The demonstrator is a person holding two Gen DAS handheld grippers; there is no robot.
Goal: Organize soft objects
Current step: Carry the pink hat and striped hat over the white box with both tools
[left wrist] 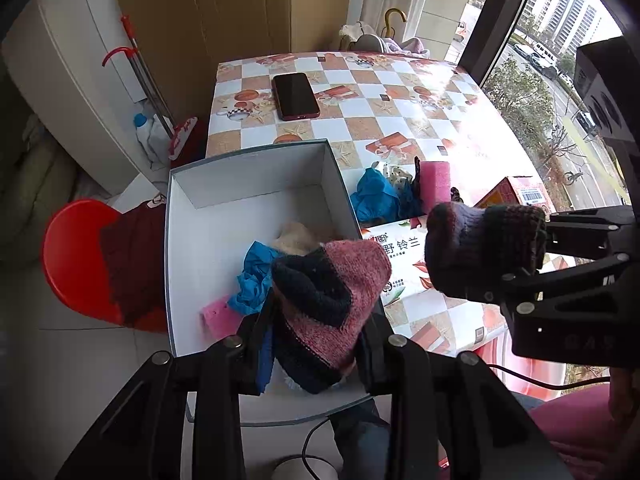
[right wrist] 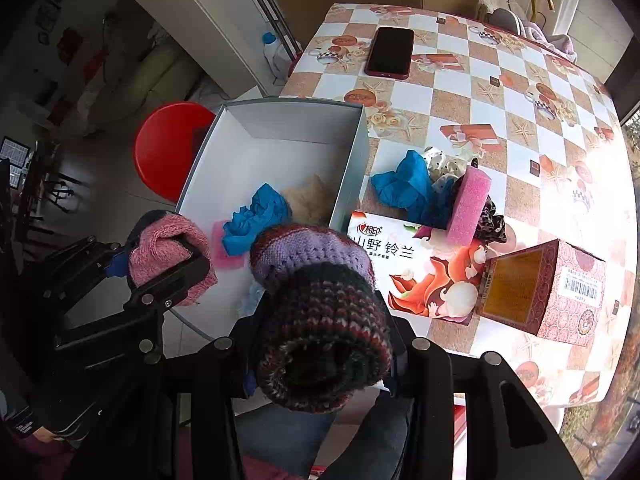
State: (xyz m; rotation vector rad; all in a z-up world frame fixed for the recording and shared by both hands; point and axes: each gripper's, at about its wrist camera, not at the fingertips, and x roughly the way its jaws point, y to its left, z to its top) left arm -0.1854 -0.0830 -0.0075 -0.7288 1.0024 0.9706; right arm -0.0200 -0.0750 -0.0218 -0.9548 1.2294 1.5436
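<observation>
Mostly chunky, ribbed knitted wool (right wrist: 320,320)

A checkered table (right wrist: 520,92) is seen ahead of the grippers, bearing a phone (right wrist: 390,52), white box (right wrist: 352,168), tissue pack (right wrist: 424,272), patterned carton (right wrist: 560,300) and soft items (right wrist: 404,184)

Two matte black grippers, left gripper (left wrist: 316,344) and right gripper (right wrist: 324,344), built from angular linkage bars pinned with round silver screws. Thin black cable (left wrist: 316,436) trailing beneath. Magenta sleeve (left wrist: 576,428), blue jeans (right wrist: 280,428).
</observation>
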